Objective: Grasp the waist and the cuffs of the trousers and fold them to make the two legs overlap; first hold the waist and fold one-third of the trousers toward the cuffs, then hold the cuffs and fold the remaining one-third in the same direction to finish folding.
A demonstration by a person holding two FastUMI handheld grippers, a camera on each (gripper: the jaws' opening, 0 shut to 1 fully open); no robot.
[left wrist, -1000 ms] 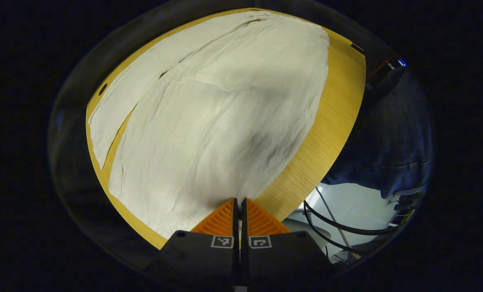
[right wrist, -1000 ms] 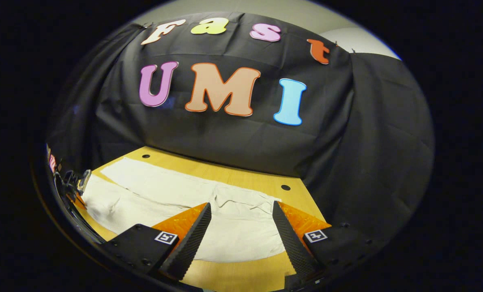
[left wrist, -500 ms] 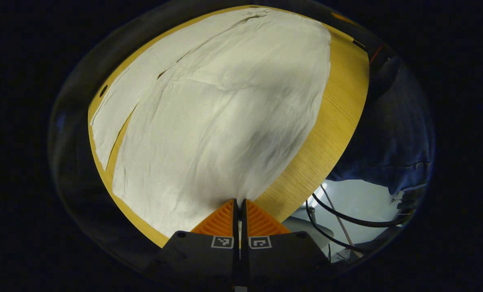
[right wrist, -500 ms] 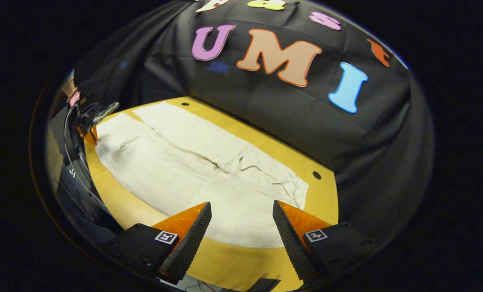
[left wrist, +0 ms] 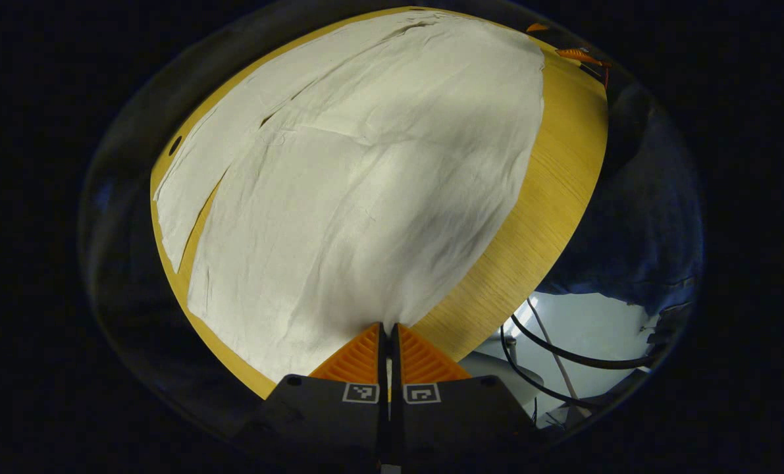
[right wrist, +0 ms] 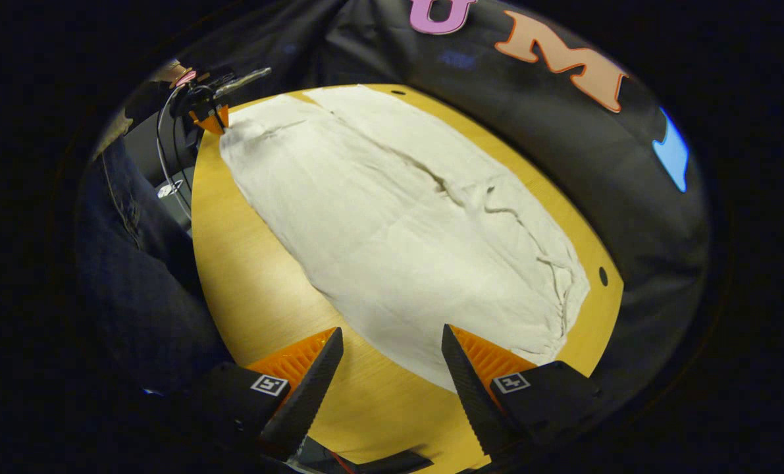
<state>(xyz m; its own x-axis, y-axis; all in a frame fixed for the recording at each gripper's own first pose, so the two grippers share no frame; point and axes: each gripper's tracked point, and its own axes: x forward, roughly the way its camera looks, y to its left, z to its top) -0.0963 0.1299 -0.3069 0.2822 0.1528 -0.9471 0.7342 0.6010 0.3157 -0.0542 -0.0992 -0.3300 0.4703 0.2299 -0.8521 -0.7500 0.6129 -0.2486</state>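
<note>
Your left gripper (left wrist: 388,336) has its fingers pressed together on the near corner of the trousers (left wrist: 365,178) at the cuff end, and the cloth rises in a small peak where they pinch it. Your right gripper (right wrist: 388,359) is spread wide and holds nothing; it hangs over the bare table (right wrist: 253,276) just short of the waist end, with one finger above the edge of the fabric.

The step in hand looks like taking the waist so that both ends can be lifted together. Bring the right gripper down on the near waist corner, the same long edge that the left one holds, and take a full bite of every layer before you close. Then carry both ends across at an even height toward the far leg, so the near leg lands squarely on it and the slack between your hands does not sag or twist.

The trousers are pale cream and lie flat, lengthwise across the round wooden table, legs side by side with a narrow slit between them. They are creased and bunched around the waist (right wrist: 549,263), so expect some folds there.
</note>
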